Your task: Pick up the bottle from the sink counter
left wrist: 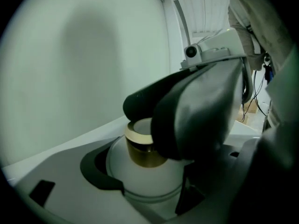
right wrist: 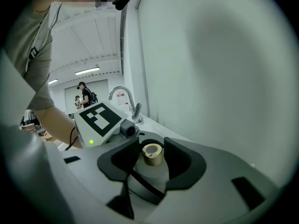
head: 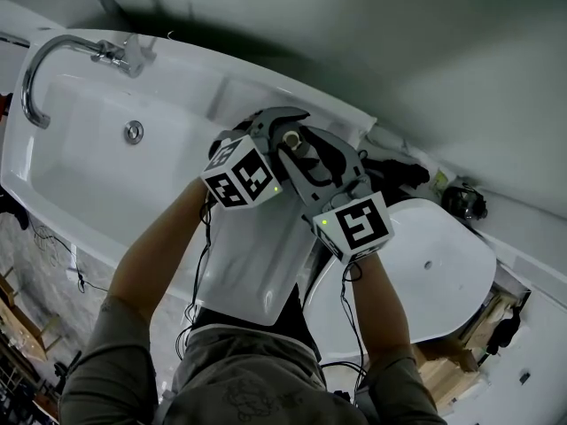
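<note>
A white bottle with a gold neck [head: 292,138] stands at the back of the white sink counter [head: 232,88], near the wall. Both grippers meet on it. My left gripper [head: 280,124] reaches in from the left. In the left gripper view its black pads hug the bottle's round white body [left wrist: 145,178] on both sides, shut on it. My right gripper [head: 306,154] comes from the right. In the right gripper view its jaws stand open around the gold neck [right wrist: 152,154], with gaps on either side. The right gripper's dark jaw hides part of the neck in the left gripper view.
A chrome faucet [head: 55,53] arches over the sink basin [head: 89,149], with its drain [head: 134,132] to the left. A white oval toilet lid [head: 434,277] lies at the right, with black items [head: 464,200] beyond it. The wall rises close behind the bottle.
</note>
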Demonstrator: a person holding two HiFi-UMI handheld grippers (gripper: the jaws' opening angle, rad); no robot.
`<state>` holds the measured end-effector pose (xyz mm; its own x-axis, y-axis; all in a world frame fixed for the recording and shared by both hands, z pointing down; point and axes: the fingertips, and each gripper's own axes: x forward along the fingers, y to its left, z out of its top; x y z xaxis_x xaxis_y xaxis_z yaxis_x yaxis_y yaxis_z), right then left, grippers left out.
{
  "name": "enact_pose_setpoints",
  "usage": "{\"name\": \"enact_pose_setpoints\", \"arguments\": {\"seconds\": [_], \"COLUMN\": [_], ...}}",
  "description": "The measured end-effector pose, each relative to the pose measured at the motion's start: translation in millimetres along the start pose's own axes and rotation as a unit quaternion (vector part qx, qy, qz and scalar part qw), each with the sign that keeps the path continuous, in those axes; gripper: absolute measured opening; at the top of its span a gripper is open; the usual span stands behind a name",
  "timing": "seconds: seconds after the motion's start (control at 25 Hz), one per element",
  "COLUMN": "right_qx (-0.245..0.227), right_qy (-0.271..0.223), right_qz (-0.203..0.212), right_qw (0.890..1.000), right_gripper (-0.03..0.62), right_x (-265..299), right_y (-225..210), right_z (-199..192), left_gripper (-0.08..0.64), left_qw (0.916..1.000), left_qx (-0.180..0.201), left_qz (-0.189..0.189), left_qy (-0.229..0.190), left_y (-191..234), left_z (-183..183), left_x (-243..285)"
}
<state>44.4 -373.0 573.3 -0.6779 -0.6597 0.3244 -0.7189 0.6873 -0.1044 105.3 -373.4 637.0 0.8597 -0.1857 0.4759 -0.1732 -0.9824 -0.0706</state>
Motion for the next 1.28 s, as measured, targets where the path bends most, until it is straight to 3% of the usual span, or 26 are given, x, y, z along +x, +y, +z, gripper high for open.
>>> {"name": "enact_pose_setpoints", "arguments": {"seconds": [0.16,0.52,0.84,1.28], "right_qx": [0.005,0.013,0.008,0.012], "right_qy": [0.013,-0.015,-0.019,0.002], "right_qz": [0.001,0.022,0.017,0.024], "right_qw": [1.0,1.0,1.0,1.0], "right_gripper": [0.172,0.157,0.152,0.149], "right_x": [8.0,14.8,12.7,-4.7], "right_y": [-1.6,1.7,2.3,20.9], "right_z": [-7.7,-4.8,-6.1,-3.1], "left_gripper": [0.348,0.348,0.348,0.348], "left_qw": [0.9999,0.9987,0.9982,0.9992], "left_qx": [0.002,0.019,0.031,0.013], "left_qz": [-0.01,-0.047,-0.051,-0.036], "left_qy": [-0.003,-0.007,-0.004,0.008], "left_y": [-1.5,-5.8,-8.0,-28.0], "left_z": [0.9,0.2,-0.6,6.8], "left_x": [0.0,-3.1,-2.1,-13.8]}}
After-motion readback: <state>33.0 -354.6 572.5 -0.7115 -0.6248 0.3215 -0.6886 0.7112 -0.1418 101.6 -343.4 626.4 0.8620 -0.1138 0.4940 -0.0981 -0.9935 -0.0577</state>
